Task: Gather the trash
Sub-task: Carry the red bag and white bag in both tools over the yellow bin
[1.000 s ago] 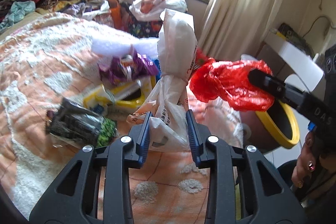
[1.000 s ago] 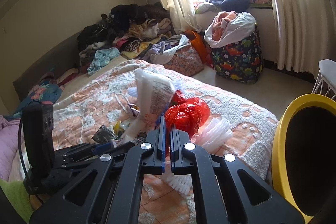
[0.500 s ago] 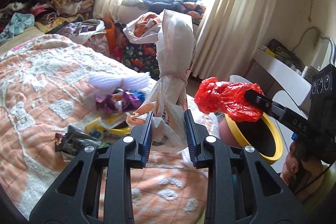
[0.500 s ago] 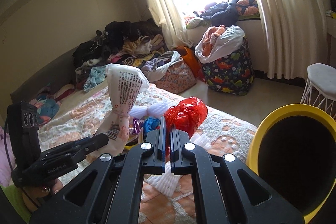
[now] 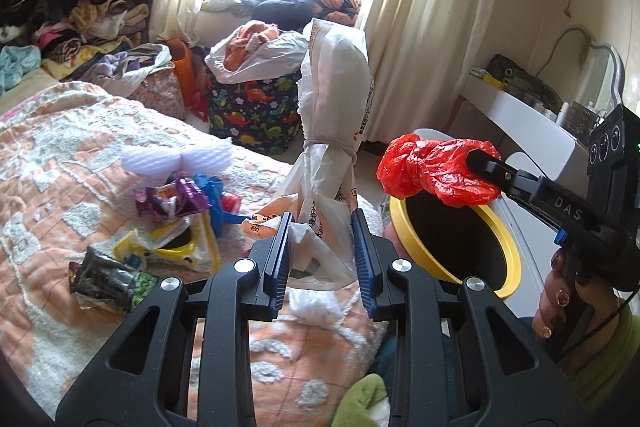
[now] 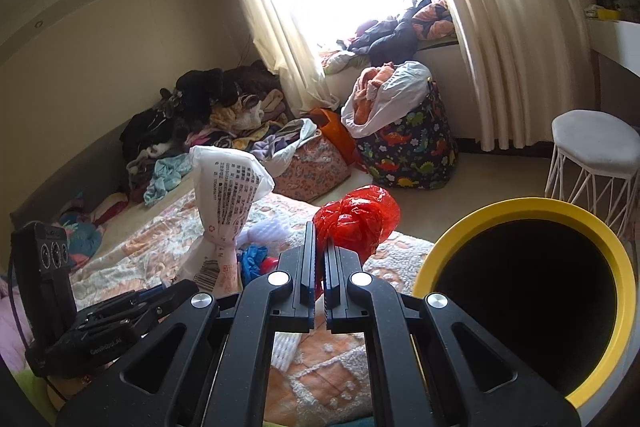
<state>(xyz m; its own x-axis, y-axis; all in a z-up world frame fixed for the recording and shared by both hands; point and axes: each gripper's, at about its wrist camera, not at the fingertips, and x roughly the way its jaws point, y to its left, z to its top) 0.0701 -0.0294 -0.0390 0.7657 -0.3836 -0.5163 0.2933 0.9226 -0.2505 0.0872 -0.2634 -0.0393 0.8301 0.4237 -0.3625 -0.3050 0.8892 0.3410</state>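
My left gripper (image 5: pixel 321 223) is shut on the bottom of a tied white plastic bag (image 5: pixel 334 99), which stands up from its jaws above the bed. The same white bag (image 6: pixel 226 187) shows at the left of the right wrist view. My right gripper (image 6: pixel 318 231) is shut on a crumpled red plastic bag (image 6: pixel 358 219). In the left wrist view that red bag (image 5: pixel 434 169) hangs just over the rim of a yellow-rimmed bin (image 5: pixel 504 247). The bin (image 6: pixel 616 259) opens dark at the right of the right wrist view.
Several wrappers (image 5: pixel 172 227) and a dark packet (image 5: pixel 110 281) lie on the orange quilt (image 5: pixel 60 195). White foam netting (image 5: pixel 180 159) lies beyond them. A dinosaur-print bag (image 6: pixel 408 143), clothes piles (image 6: pixel 208 115), a white stool (image 6: pixel 592 151) and curtains (image 6: pixel 492 39) stand around the floor.
Both grippers have risen and swung right with their bags. The red bag now hangs over the bin's rim, and the bin looms larger in the right wrist view.
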